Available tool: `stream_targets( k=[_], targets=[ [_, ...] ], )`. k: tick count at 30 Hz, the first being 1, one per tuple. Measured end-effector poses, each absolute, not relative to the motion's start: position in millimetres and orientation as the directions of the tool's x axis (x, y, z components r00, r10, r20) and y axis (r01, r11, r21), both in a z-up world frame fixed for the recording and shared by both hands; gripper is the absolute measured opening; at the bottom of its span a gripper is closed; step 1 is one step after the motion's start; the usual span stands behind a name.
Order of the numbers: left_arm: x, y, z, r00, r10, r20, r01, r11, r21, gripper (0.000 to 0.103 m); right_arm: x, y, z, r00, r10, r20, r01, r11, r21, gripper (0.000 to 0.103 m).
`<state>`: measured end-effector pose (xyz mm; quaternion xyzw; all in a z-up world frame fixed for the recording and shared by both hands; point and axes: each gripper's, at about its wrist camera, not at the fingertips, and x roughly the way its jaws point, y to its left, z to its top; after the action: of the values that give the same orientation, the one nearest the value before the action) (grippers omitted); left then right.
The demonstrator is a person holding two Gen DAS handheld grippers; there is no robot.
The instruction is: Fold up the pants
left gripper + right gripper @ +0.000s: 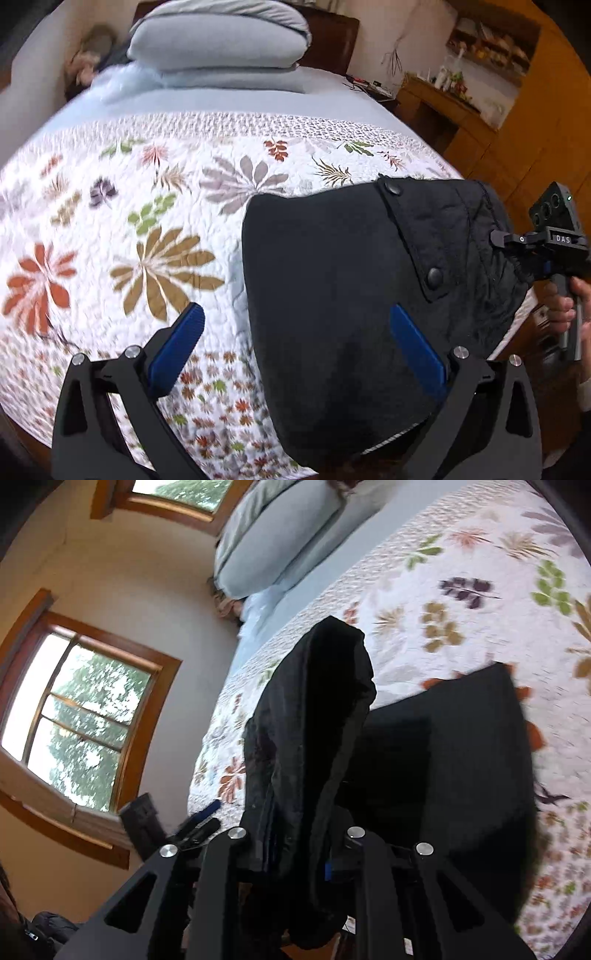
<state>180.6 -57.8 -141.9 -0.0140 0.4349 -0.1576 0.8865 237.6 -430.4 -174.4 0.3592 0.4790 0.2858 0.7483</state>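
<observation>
Black pants (332,295) lie on a floral quilt (147,221) at the bed's near right side, with a buttoned pocket flap facing up. My left gripper (295,332) is open; its left finger is over the quilt and its right finger over the pants. My right gripper (498,236) is shut on the pants' right edge. In the right wrist view the right gripper (295,853) pinches a bunched fold of the pants (314,720) that rises between its fingers. The rest of the pants (461,775) lies flat to the right.
Grey pillows (221,40) are stacked at the head of the bed. A wooden dresser (461,110) with small items stands to the right. Windows (81,716) are in the wall beside the bed. The left gripper (199,819) shows low in the right wrist view.
</observation>
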Motion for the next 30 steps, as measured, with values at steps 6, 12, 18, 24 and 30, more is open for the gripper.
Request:
stream_targets(
  k=[6,12,18,24,30],
  targets=[
    [185,-92,-143,0.598,-0.144,-0.789,0.270,0.962,0.029,0.100,235,-445,-209,0.381,0.744,-0.549,-0.021,0.601,0.799,0.019],
    [192,-114,-168,0.573,-0.045,-0.818,0.285,0.947,0.147,0.100,235,-453,-233,0.376,0.738,-0.561,0.029,0.595,0.803,0.027],
    [204,-110,-184,0.535,-0.067,-0.842,0.269,0.958,0.095,0.101,222,-462,-207,0.409,0.647,-0.644,-0.018,0.711,0.703,0.036],
    [204,-97,-162,0.579,-0.069,-0.812,0.239,0.967,0.089,0.100,207,-452,-152,0.504,0.572,-0.647,-0.144,0.795,0.590,0.036],
    [211,-108,-136,0.646,-0.066,-0.760,0.217,0.971,0.100,0.100,203,-406,-146,0.430,0.661,-0.615,-0.256,0.742,0.619,0.036]
  ],
)
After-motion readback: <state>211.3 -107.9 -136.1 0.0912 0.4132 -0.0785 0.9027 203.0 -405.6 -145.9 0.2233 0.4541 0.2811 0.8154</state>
